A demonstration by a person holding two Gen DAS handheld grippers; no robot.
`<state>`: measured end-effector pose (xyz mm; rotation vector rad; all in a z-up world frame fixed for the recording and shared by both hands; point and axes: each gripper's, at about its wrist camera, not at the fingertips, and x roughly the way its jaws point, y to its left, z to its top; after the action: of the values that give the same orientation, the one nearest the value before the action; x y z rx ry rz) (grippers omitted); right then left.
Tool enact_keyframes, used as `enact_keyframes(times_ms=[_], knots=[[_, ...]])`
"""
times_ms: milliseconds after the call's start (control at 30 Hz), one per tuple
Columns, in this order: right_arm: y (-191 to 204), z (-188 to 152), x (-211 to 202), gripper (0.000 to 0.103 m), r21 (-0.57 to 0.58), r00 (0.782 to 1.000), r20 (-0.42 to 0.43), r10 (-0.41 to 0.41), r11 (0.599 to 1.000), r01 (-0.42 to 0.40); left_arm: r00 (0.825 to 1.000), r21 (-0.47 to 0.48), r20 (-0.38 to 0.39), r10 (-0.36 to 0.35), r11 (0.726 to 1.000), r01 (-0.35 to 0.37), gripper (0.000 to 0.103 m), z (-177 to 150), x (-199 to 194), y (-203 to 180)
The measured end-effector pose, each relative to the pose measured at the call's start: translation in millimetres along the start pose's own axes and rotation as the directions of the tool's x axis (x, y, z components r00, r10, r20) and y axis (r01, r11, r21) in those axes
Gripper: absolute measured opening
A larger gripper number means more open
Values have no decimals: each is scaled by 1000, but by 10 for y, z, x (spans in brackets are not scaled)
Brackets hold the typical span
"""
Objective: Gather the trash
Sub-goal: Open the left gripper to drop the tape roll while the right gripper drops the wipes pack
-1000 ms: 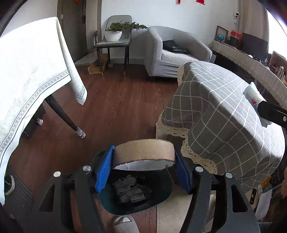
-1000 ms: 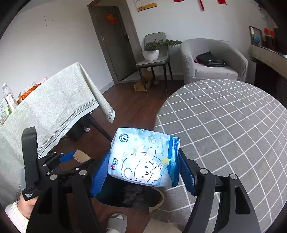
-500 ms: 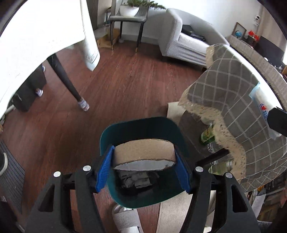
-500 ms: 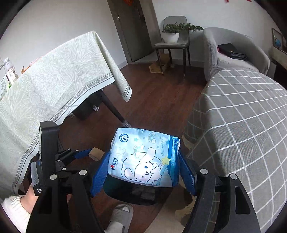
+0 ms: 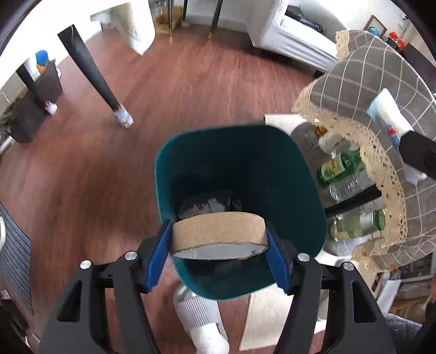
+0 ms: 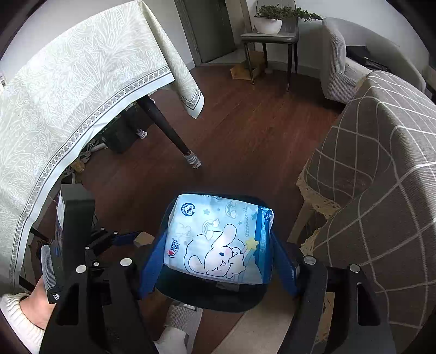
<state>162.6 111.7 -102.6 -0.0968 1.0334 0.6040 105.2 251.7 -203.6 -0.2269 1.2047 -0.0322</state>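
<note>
The left hand-held gripper (image 5: pixel 219 254) is clamped on a flattened cardboard ring (image 5: pixel 218 234), its blue pads (image 5: pixel 158 253) pressing both ends, and it holds the ring directly above the open mouth of a teal trash bin (image 5: pixel 286 168) standing on the wooden floor (image 5: pixel 190 81). Dark crumpled scraps (image 5: pixel 209 203) lie at the bottom of the bin, though what they are is hard to make out. Below the bin a slippered foot (image 5: pixel 201 318) shows. The right hand-held gripper (image 6: pixel 218 261) grips a light-blue tissue pack (image 6: pixel 218 239) printed with a cartoon rabbit, held over the same bin (image 6: pixel 212 296), which appears dark beneath it. In the left view the pack's end (image 5: pixel 387 114) shows at the right edge, above the grey checked cloth (image 5: pixel 381 81) of the round bench. Under that bench's lace hem several bottles (image 5: pixel 340 168) lie together just beside the bin. Farther off stand a bench with a pale green cloth (image 6: pixel 68 95), its dark leg (image 6: pixel 169 130) in a sock-like cover, then a grey armchair (image 6: pixel 338 62) and a chair carrying a potted plant (image 6: pixel 268 20).
</note>
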Motion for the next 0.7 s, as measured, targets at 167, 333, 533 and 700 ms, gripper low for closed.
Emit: enact_keyframes(times_ms=[167, 333, 533, 700], knots=[[-10, 7, 170, 73, 13, 999, -29, -13, 1000, 13, 1000, 17, -6, 5, 1000, -5, 80, -35, 44, 47], [-12, -25, 349, 73, 17, 997, -68, -22, 1000, 23, 1000, 2, 8, 24, 1000, -24, 82, -21, 16, 124], [0, -89, 554, 73, 10, 993, -117, -37, 999, 38, 997, -5, 79, 12, 1000, -11, 78, 36, -215, 133], [-51, -148, 720, 73, 13, 985, -160, -58, 998, 61, 988, -3, 154, -8, 1000, 8, 76, 94, -546, 95]])
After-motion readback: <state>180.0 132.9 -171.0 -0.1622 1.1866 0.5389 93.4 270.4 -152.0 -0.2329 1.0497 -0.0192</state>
